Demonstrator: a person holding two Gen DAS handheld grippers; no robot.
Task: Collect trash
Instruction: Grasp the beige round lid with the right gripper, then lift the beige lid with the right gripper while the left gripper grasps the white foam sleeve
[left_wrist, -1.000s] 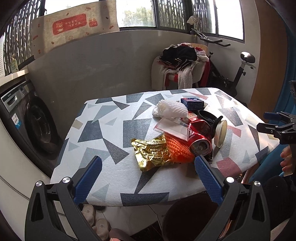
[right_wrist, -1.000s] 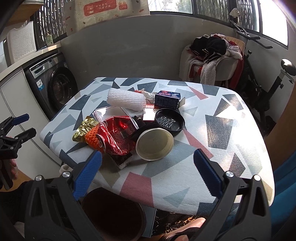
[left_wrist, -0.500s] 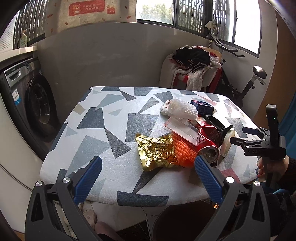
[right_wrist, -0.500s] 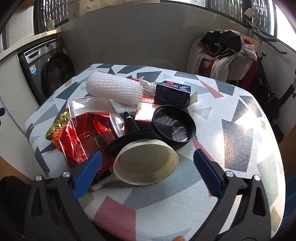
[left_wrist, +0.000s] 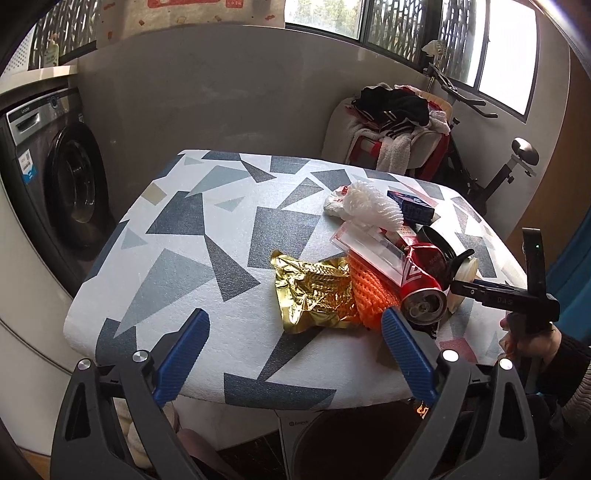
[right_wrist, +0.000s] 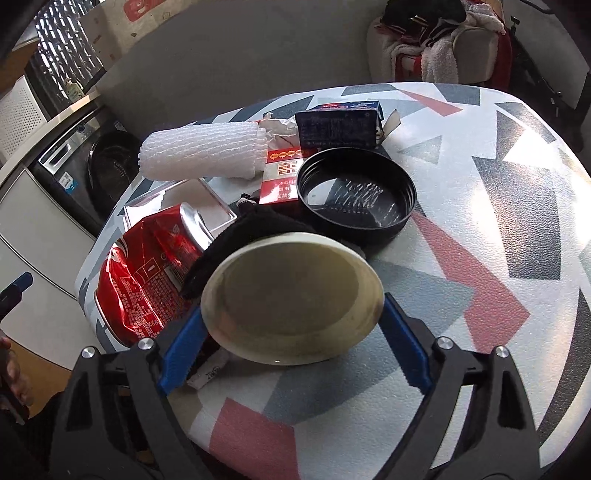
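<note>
A pile of trash lies on the patterned table (left_wrist: 177, 236). It holds a gold foil wrapper (left_wrist: 314, 291), orange foam netting (left_wrist: 369, 291), a crushed red can (left_wrist: 423, 286) (right_wrist: 147, 273), white foam netting (left_wrist: 373, 206) (right_wrist: 203, 153), a blue box (right_wrist: 338, 123), a black round lid (right_wrist: 356, 194) and a cream bowl (right_wrist: 291, 297). My left gripper (left_wrist: 293, 341) is open at the table's front edge, just short of the gold wrapper. My right gripper (right_wrist: 291, 339) is open with its fingers on either side of the cream bowl's near rim.
A dark round bin (left_wrist: 354, 443) stands on the floor under the table's front edge. A washing machine (left_wrist: 55, 166) stands at the left. A chair heaped with clothes (left_wrist: 395, 125) and an exercise bike (left_wrist: 509, 166) stand behind the table.
Both grippers moved closer to the table. The right gripper advanced until the cream bowl sits between its fingers. The left gripper swung a little left, toward the gold wrapper.
</note>
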